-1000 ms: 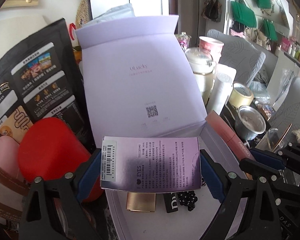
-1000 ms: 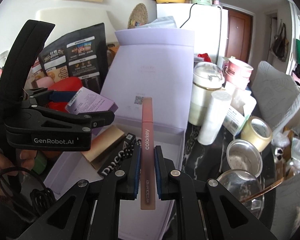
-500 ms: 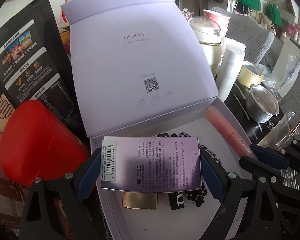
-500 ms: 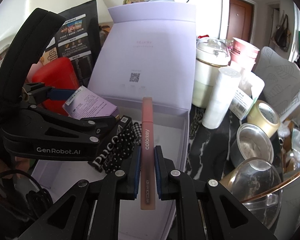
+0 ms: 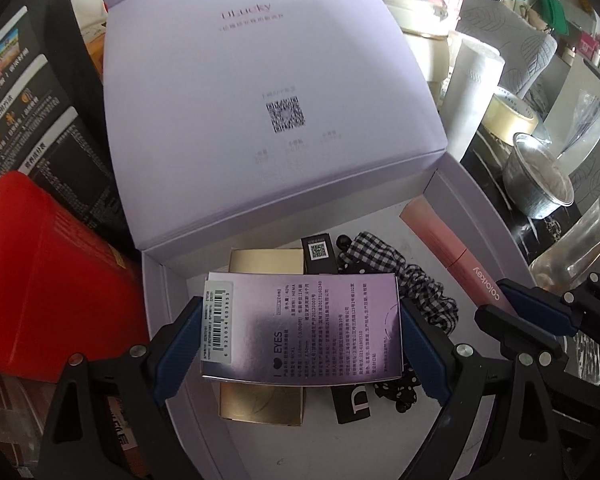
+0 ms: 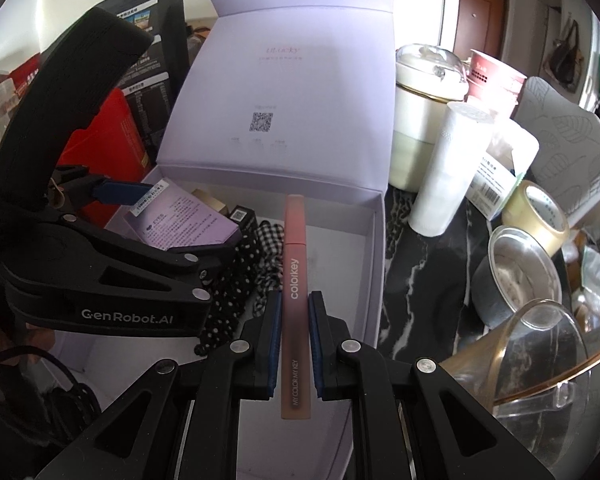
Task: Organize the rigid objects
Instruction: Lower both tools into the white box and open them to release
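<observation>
My left gripper (image 5: 300,334) is shut on a purple "I love EYES" carton (image 5: 300,324) and holds it above the left part of the open lilac gift box (image 5: 472,204). My right gripper (image 6: 294,338) is shut on a slim pink Colorkey carton (image 6: 295,264) over the box's right side (image 6: 374,264); the carton also shows in the left wrist view (image 5: 456,260). In the box lie a gold carton (image 5: 262,402), a black carton (image 5: 320,254) and black-and-white scrunchies (image 5: 412,280). The box lid (image 5: 260,92) stands open behind.
A red box (image 5: 48,280) and a black pouch (image 5: 28,92) stand left of the gift box. To its right are a white cylinder (image 6: 448,168), a lidded pot (image 6: 424,120), a tape roll (image 6: 540,216), a metal bowl (image 6: 520,272) and a glass vessel (image 6: 540,360).
Both grippers have moved forward and down over the gift box with their cartons held. The box interior and the things in it now show closer.
</observation>
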A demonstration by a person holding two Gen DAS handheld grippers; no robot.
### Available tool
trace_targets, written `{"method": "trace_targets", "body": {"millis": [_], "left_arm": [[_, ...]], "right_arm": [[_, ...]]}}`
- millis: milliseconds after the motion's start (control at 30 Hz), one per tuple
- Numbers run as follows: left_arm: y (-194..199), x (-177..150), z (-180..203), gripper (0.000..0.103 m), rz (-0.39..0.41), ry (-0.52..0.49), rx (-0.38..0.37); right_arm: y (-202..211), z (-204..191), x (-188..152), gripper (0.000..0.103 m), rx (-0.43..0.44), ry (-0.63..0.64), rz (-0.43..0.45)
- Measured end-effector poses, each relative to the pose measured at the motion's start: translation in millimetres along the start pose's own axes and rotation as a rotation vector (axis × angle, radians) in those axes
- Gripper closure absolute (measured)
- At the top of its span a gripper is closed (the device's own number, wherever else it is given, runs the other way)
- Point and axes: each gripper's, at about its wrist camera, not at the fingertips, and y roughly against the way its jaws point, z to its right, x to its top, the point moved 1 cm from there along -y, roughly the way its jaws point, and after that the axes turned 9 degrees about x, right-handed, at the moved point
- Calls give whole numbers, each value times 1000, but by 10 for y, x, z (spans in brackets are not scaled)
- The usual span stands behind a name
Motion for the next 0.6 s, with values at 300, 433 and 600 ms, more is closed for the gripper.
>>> {"method": "trace_targets", "body": {"millis": [300,433,600], "left_arm": [[-84,1,43,10,-20,-20,1],[-153,52,119,10,-27,-25,7],[-188,86,157,10,-31,-15,6]], "right_arm": [[-122,5,-20,90,6,-4,-33],[-147,14,-17,90,7,-7,-39],[-148,16,-15,90,2,-1,-40]]}}
